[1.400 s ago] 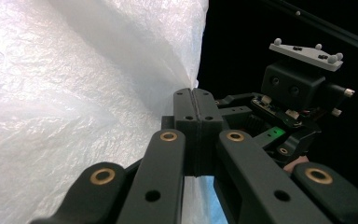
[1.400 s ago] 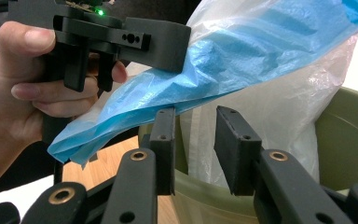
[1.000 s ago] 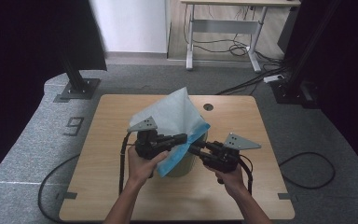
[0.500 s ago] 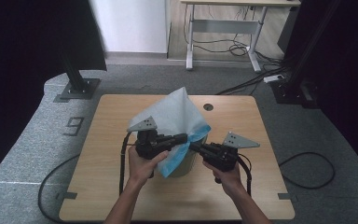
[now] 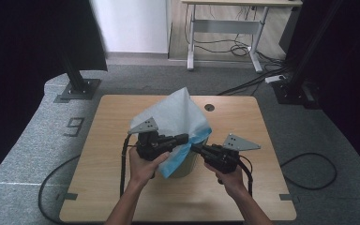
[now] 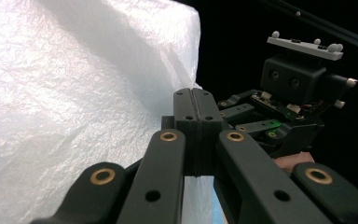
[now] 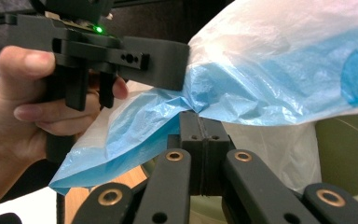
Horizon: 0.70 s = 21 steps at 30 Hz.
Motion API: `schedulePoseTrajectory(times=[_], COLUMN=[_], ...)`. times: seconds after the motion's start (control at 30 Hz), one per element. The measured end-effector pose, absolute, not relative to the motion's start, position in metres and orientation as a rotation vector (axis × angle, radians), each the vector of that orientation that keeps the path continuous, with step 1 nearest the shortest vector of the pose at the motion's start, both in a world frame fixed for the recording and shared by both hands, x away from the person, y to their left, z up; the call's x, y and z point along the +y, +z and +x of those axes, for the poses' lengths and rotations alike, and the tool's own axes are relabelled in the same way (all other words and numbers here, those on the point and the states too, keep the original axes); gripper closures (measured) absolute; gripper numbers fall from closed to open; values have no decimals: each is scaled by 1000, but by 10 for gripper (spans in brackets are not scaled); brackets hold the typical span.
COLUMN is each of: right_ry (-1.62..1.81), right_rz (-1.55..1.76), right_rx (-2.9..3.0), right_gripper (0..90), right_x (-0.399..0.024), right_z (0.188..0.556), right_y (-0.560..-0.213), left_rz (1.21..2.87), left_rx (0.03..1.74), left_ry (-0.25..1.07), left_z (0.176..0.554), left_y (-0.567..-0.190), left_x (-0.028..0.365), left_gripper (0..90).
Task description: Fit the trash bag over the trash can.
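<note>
Grey carpet surrounds a light wooden bench, with a white wall, a second desk and loose cables on the floor behind it, and black stands at either side. Near the middle of the bench stands a small pale olive bin, and a thin plastic bag, whitish above and blue along its lower edge, billows up over it and hangs down its near side. The person's left hand holds the left tongs, which point to the right at the bag's lower edge; in the left gripper view their two black jaws are pressed flat together with the white film of the bag drawn up against their tips, so they look clamped on it. The right hand holds the right tongs, which point left toward the same edge, just beside the left tongs. In the right gripper view these jaws are also pressed together, with the blue rim of the bag bunched right at their tips; the olive wall of the bin shows at the right, and the left hand with its gripper is close ahead.
</note>
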State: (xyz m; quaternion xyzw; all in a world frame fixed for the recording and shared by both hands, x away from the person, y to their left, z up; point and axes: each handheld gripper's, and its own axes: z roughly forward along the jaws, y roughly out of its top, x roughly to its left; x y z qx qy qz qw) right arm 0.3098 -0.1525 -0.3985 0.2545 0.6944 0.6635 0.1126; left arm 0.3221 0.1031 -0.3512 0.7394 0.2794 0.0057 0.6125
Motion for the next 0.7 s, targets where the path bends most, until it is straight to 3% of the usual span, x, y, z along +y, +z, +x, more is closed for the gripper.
schedulePoseTrajectory(times=[0.6,0.63,0.7], right_ry=[1897,1891,1881], right_rz=[780,778,773], right_rx=[2056,2057,2061], right_gripper=[887,887,888], right_x=[-155,-155,-154], right_z=[311,311,311], right_y=[-400,-400,-400], left_rz=[1737,1742,1760], left_rx=[649,652,665], left_ry=[95,107,132], left_z=[318,318,317], left_y=[-349,-349,-348], left_x=[106,105,102], left_gripper=[900,885,704])
